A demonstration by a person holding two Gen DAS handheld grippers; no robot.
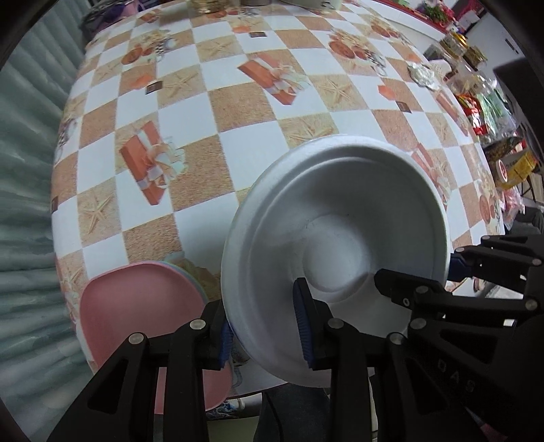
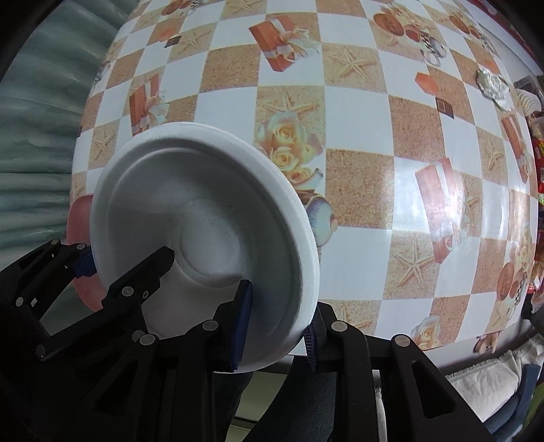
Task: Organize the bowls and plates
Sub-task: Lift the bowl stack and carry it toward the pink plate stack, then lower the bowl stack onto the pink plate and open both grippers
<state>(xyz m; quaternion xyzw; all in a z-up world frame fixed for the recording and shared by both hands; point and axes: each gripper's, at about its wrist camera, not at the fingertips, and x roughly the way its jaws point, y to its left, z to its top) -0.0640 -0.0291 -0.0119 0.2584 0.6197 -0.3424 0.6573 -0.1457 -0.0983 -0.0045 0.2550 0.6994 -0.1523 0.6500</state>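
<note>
A white foam bowl [image 1: 340, 231] is held in the air above the near table edge by both grippers. My left gripper [image 1: 265, 329] is shut on the bowl's left rim, one finger inside and one outside. My right gripper [image 2: 277, 326] is shut on the bowl's [image 2: 204, 217] right rim in the same way. Each gripper shows in the other's view: the right gripper [image 1: 418, 282] and the left gripper [image 2: 112, 268]. A stack of plates with a pink plate [image 1: 142, 316] on top lies at the table's near left corner, partly hidden behind the bowl in the right wrist view [image 2: 80, 221].
The table [image 1: 238, 112] has a checkered cloth with gift box and starfish prints. Jars and snack packets [image 1: 476, 91] crowd the right edge. A crumpled foil piece [image 2: 493, 86] lies near them. Containers [image 1: 210, 5] stand at the far edge. A grey curtain [image 1: 27, 170] hangs on the left.
</note>
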